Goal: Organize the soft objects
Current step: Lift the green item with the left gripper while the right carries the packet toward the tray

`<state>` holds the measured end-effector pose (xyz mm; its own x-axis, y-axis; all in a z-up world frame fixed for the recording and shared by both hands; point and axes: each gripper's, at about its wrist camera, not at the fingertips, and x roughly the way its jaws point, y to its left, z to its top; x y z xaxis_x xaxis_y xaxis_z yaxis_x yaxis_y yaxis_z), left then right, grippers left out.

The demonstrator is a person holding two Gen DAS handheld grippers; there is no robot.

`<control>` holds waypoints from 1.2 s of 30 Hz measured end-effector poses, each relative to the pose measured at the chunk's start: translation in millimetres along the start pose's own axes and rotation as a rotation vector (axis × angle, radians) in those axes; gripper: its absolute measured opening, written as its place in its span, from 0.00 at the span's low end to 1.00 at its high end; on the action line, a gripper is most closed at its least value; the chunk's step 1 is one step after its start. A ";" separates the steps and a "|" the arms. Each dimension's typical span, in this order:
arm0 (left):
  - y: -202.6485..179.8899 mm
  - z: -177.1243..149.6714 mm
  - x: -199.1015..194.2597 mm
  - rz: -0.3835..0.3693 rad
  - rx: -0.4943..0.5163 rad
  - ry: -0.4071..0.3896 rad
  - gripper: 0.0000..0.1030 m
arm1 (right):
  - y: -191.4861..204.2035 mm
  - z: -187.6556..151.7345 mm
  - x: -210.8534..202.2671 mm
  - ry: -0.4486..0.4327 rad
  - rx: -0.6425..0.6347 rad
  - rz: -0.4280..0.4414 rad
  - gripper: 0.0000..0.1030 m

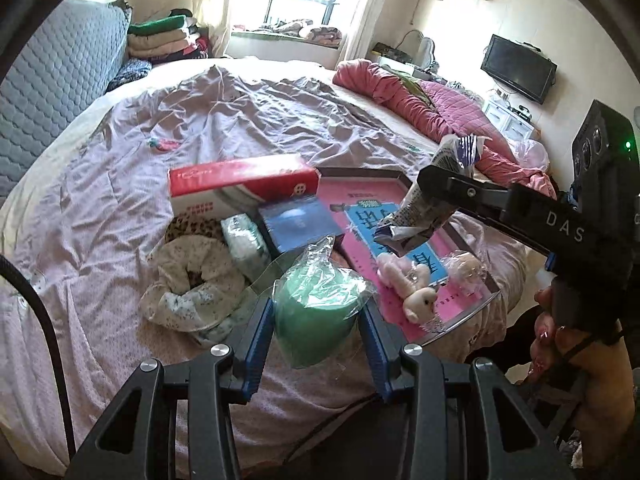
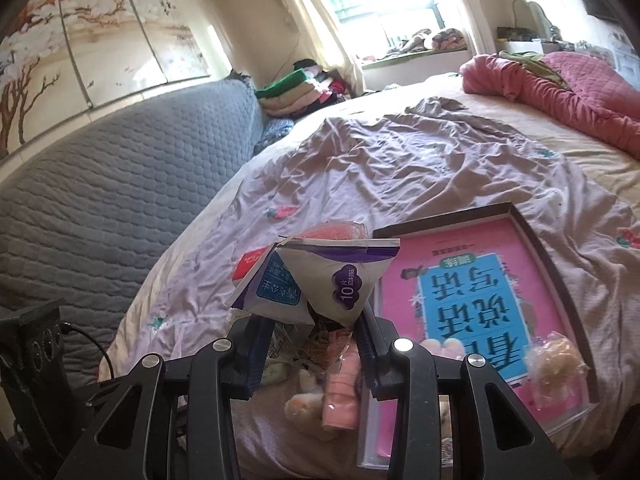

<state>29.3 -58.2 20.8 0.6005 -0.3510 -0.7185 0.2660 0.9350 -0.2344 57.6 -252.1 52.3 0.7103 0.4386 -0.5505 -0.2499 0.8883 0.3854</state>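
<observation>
A: What is gripped by the left gripper (image 1: 316, 312)?

B: A green roll wrapped in clear plastic (image 1: 316, 300) is clamped between its blue pads, above the lilac bedsheet (image 1: 224, 120).

A: And the right gripper (image 2: 310, 338)?

B: A crumpled white and purple packet (image 2: 316, 276) is pinched between its jaws and held above the pink tray (image 1: 444, 248). A pink plush toy (image 1: 408, 284) is seen lying on that tray.

A: What else is found on the bed?

B: A red and white box (image 1: 240, 188), a blue box (image 1: 298, 224) and a bunched floral cloth (image 1: 192, 280) are seen just left of the tray.
</observation>
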 end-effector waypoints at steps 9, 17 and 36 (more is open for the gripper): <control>-25.6 10.2 -7.0 0.006 0.038 -0.014 0.42 | -16.1 6.7 -23.5 -0.038 0.025 -0.008 0.39; -49.0 18.5 -3.2 -0.016 0.069 -0.012 0.42 | -40.1 13.6 -53.4 -0.082 0.045 -0.056 0.39; -95.9 29.6 38.3 0.012 0.141 0.050 0.42 | -82.4 3.9 -69.4 -0.064 0.083 -0.119 0.39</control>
<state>49.1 -162.8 35.1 0.5670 -0.3339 -0.7530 0.3646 0.9215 -0.1341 31.5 -356.2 61.7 0.7732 0.3186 -0.5484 -0.1078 0.9181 0.3815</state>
